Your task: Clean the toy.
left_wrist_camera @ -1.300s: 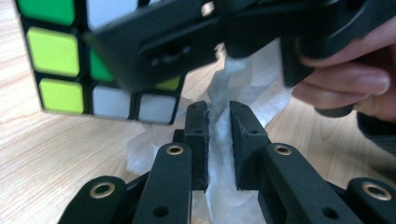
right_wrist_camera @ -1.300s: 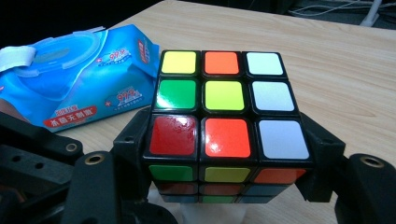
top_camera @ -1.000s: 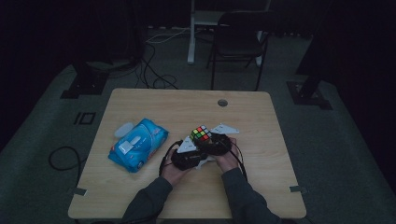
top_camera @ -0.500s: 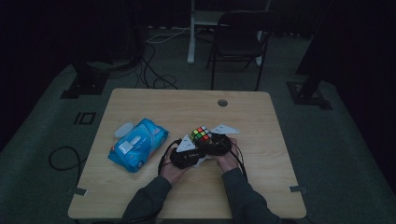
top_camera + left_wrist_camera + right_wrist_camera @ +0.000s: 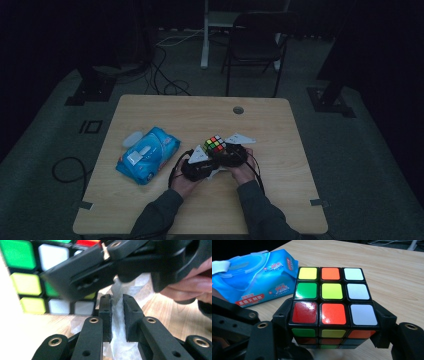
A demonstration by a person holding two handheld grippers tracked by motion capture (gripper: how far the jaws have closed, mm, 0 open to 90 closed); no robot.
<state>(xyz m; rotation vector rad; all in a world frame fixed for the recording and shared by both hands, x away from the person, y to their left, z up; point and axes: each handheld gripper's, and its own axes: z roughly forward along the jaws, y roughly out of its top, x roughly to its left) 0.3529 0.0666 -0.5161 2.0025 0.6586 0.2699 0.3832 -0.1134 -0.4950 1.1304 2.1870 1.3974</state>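
Note:
A scrambled colour cube (image 5: 332, 305) is held just above the wooden table (image 5: 165, 110), with my right gripper (image 5: 334, 317) shut on its two sides. In the high view the cube (image 5: 216, 144) sits at the table's middle, in front of both hands. My left gripper (image 5: 116, 302) is shut on a crumpled white wipe (image 5: 117, 340), which stands up between its jaws. The wipe reaches up to the underside of the right gripper (image 5: 100, 267), right beside the cube (image 5: 27, 282). From above, the left gripper (image 5: 200, 164) lies close against the right gripper (image 5: 227, 152).
A blue pack of wet wipes (image 5: 147, 154) lies on the table left of the hands, its lid flap open; it is also the blue pack (image 5: 257, 282) behind the cube. A cable hole (image 5: 238, 110) is near the far edge. A chair (image 5: 257, 45) stands beyond the table.

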